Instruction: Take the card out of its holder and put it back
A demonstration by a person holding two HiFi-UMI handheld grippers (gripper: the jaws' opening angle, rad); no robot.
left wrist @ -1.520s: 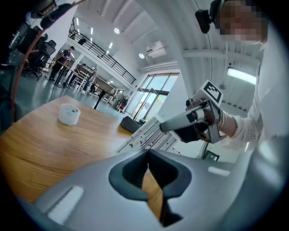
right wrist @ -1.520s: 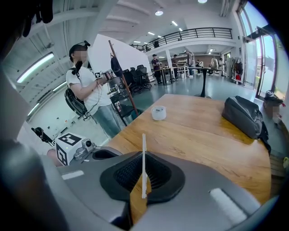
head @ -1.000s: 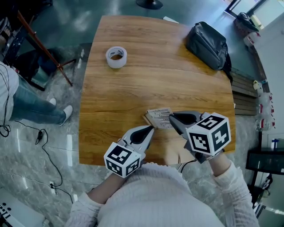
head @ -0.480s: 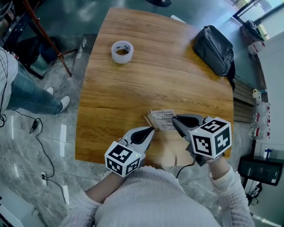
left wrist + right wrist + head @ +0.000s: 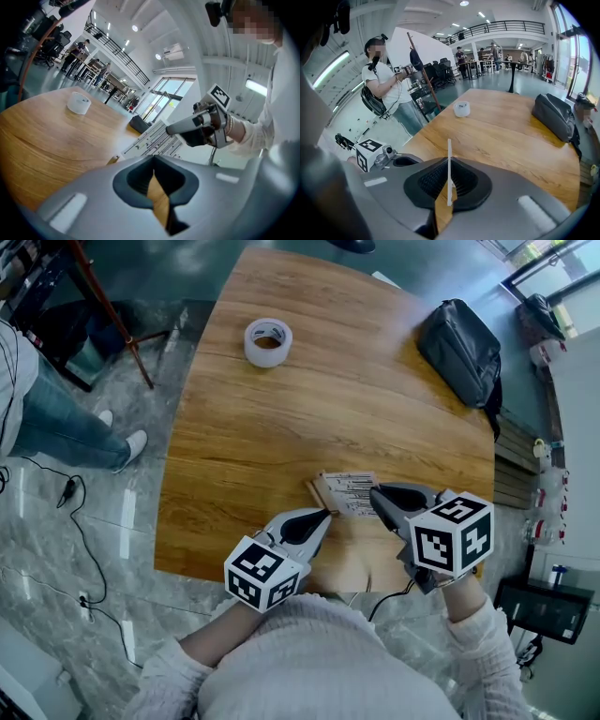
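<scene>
A white card [image 5: 351, 488] printed with black lines sticks out of a brown holder [image 5: 317, 493] just above the table's near edge. My left gripper [image 5: 326, 513] is shut on the holder's near corner, whose tan edge shows between its jaws in the left gripper view. From the right, my right gripper [image 5: 374, 492] is shut on the card. The card [image 5: 449, 168] stands edge-on between that gripper's pads in the right gripper view. In the left gripper view the card [image 5: 151, 140] reaches toward the right gripper [image 5: 169, 131].
A roll of tape [image 5: 268, 342] lies at the far left of the wooden table [image 5: 281, 427] and a black bag [image 5: 461, 351] at the far right. A person in jeans [image 5: 42, 423] stands on the floor to the left, beside a red-legged stand [image 5: 112, 320].
The head view has drifted, so the table sits lower and more to the right. Both grippers and the card keep the same places relative to each other.
</scene>
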